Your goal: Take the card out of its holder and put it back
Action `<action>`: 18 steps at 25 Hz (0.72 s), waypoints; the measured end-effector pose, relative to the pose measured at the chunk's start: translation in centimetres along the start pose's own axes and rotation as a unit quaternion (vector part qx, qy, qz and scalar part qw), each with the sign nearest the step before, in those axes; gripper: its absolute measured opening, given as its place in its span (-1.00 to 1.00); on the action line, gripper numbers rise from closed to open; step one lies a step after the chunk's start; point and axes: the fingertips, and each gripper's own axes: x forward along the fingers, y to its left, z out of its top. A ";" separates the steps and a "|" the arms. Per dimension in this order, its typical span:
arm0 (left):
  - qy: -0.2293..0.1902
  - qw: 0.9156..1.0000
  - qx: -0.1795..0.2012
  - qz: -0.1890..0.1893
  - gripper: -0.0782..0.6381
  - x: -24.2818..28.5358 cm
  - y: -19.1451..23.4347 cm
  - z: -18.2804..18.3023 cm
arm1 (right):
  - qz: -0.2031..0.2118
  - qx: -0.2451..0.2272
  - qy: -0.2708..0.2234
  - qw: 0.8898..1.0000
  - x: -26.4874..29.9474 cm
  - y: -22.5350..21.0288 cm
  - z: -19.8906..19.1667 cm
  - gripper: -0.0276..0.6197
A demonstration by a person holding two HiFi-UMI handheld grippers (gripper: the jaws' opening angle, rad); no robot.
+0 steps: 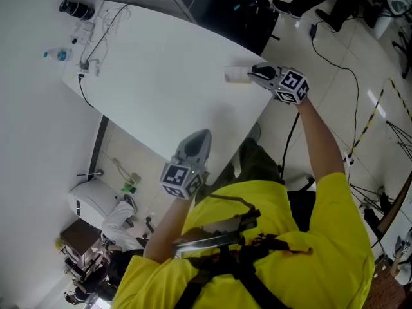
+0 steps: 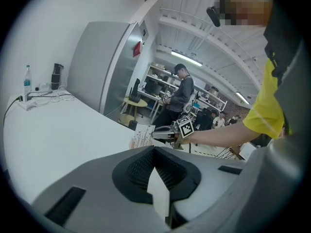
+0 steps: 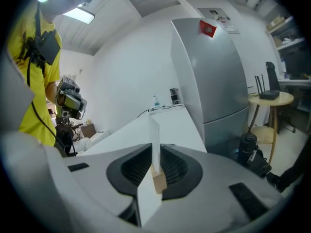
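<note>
Just past your yellow shirt (image 1: 322,237), you are holding your left gripper (image 1: 201,137) low over the table (image 1: 161,76), jaws pressed together on nothing, likely parked clear of the work. Your right gripper (image 1: 252,74) is reaching to the table's edge, jaws pinching the card (image 1: 237,74) edge-on while it is sitting upright in its wooden holder (image 3: 158,181), apparently ready for lifting out.

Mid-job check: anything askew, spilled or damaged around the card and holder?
Nothing stands out. The card sits straight in its wooden holder, which is pinched between the right gripper's fingers by the table's edge. The left gripper is shut and empty.
</note>
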 end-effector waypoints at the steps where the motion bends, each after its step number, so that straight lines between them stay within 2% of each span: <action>1: -0.003 1.000 0.001 -0.002 -0.78 0.0 0.0 0.1 | -0.013 0.008 -0.008 1.000 -0.3 -0.2 0.1 -0.74; 5: -0.015 1.000 0.006 -0.010 -0.78 -0.4 0.2 0.8 | -0.080 0.049 -0.051 0.994 -3.1 -0.4 1.5 -0.74; 8: -0.026 0.999 0.010 -0.017 -0.78 -1.1 0.4 1.5 | -0.132 0.085 -0.085 0.984 -5.8 1.7 2.6 -0.75; 11: -0.039 0.999 0.013 -0.025 -0.78 -1.7 0.8 2.0 | -0.191 0.123 -0.113 0.967 -8.0 5.8 3.2 -0.80; 12: -0.044 0.998 0.015 -0.030 -0.78 -1.7 0.9 2.3 | -0.212 0.140 -0.126 0.959 -8.9 7.0 3.3 -0.90; 15: -0.055 0.997 0.025 -0.044 -0.78 -1.9 1.2 2.7 | -0.253 0.198 -0.176 0.930 -11.3 10.8 3.7 -0.90; 16: -0.056 0.997 0.029 -0.048 -0.78 -2.2 1.2 2.7 | -0.261 0.208 -0.183 0.925 -11.9 12.2 3.8 -0.90; 18: -0.057 0.996 0.037 -0.057 -0.78 -2.8 1.2 2.8 | -0.274 0.215 -0.177 0.921 -12.2 14.9 4.2 -0.90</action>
